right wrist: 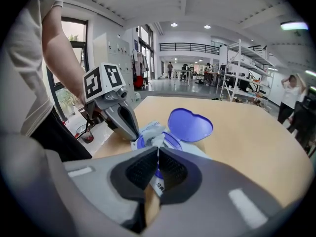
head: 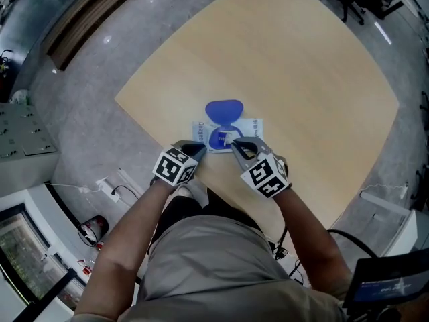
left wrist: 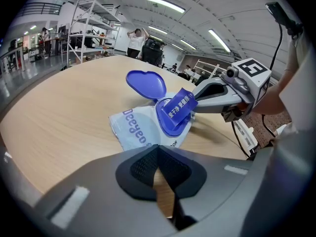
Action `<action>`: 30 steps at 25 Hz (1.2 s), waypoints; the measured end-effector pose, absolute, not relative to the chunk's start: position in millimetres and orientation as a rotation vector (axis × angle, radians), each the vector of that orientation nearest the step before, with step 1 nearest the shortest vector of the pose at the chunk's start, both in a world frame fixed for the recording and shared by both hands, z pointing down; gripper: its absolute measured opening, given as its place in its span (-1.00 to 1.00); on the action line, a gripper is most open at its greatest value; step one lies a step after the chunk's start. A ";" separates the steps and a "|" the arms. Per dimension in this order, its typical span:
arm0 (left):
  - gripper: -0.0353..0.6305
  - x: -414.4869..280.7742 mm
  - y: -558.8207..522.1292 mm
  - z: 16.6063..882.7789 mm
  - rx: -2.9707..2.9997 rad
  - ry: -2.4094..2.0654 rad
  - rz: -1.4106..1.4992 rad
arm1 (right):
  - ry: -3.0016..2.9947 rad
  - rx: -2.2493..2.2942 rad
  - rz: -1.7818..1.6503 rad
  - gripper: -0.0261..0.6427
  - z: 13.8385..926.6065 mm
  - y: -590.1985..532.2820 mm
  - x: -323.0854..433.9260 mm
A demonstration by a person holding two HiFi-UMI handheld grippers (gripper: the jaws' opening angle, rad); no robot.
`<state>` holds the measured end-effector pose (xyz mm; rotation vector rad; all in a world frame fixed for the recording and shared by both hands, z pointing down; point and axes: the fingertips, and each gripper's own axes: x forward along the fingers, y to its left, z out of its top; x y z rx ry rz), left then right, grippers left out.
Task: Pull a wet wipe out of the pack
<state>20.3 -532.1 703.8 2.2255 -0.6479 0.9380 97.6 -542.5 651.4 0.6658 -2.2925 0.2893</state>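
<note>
L gripper [head: 200,147] jaws shut at pack [head: 253,127] by table's [head: 288,66] near edge, R gripper [head: 236,141] jaws pinch seal flap [left wrist: 180,106]; room beyond.

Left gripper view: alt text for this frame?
The right gripper pinches a blue flap raised from a pale blue wet-wipe pack on a wooden table, its blue heart-shaped lid open. The shut left gripper fills the foreground.

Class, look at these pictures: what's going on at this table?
A person works two handheld grippers on a pale blue soft wet wipe pack on the light wooden table, its blue heart-shaped plastic lid flipped open. The left gripper, fingers shut, rests at the pack's edge. The right gripper is shut on a blue printed tab at the opening. No wipe looks out yet.
</note>
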 end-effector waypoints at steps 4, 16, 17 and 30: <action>-0.89 21.2 -531.8 703.0 2.228 -0.652 0.939 | -2.294 0.716 0.296 -0.91 642.5 -545.3 107.9; -0.89 20.0 -529.9 704.2 2.240 -0.662 0.944 | -2.349 0.849 0.266 -0.91 599.4 -562.4 122.9; -0.88 20.2 -530.3 704.1 2.241 -0.663 0.944 | -2.350 0.856 0.258 -0.91 595.7 -564.1 124.6; -0.89 17.1 -526.1 704.8 2.250 -0.658 0.937 | -2.368 0.937 0.188 -0.91 550.1 -563.6 135.7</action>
